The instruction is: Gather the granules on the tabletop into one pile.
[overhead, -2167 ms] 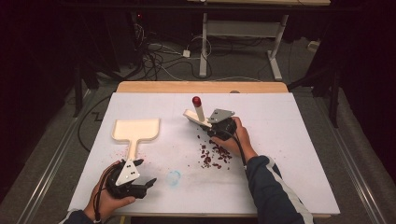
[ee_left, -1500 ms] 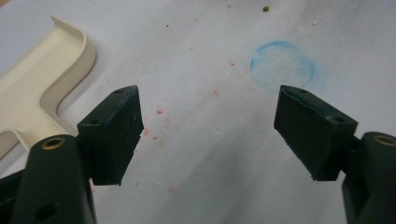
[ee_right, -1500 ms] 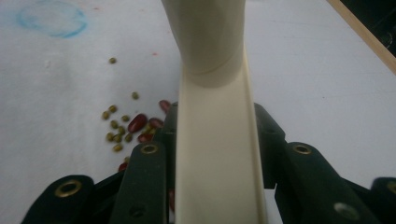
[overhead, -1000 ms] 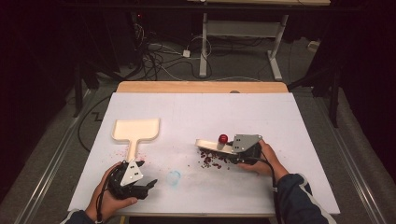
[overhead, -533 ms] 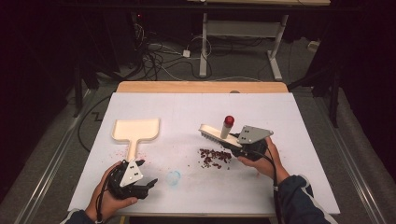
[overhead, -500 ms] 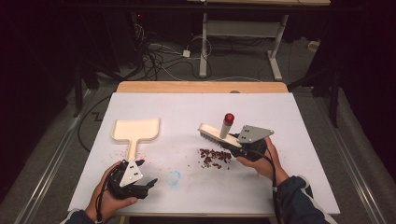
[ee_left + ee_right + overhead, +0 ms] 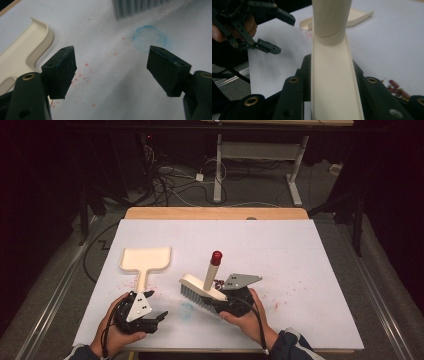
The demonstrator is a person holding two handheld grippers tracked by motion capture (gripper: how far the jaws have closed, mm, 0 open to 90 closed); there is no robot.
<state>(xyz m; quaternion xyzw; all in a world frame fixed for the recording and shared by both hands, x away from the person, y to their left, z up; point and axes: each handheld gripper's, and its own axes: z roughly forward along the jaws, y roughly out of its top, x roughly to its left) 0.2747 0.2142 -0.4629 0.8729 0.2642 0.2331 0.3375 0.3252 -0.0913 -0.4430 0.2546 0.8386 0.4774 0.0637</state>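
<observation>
A cream hand brush (image 7: 199,290) with a red-capped handle (image 7: 216,256) is clamped at its back by my right gripper (image 7: 216,301), which is shut on it. The brush back (image 7: 333,82) runs up between the jaws, and the bristles (image 7: 135,7) rest on the white table cover. Small dark red bits (image 7: 397,88) lie beside the right gripper; a few (image 7: 218,281) peek out behind the brush. My left gripper (image 7: 150,320) rests near the front left edge, open with nothing between its pads (image 7: 61,67). A cream dustpan (image 7: 145,260) lies flat just beyond it.
A faint blue ring stain (image 7: 187,310) marks the cover between the two grippers, with pink specks (image 7: 85,65) around it. The white cover (image 7: 310,255) sits on a wooden table. Cables and desk legs stand on the dark floor beyond the far edge.
My right gripper has carried the brush left and toward the person, so it now stands over the spot where the red bits lay. The left gripper has stayed still and open.
</observation>
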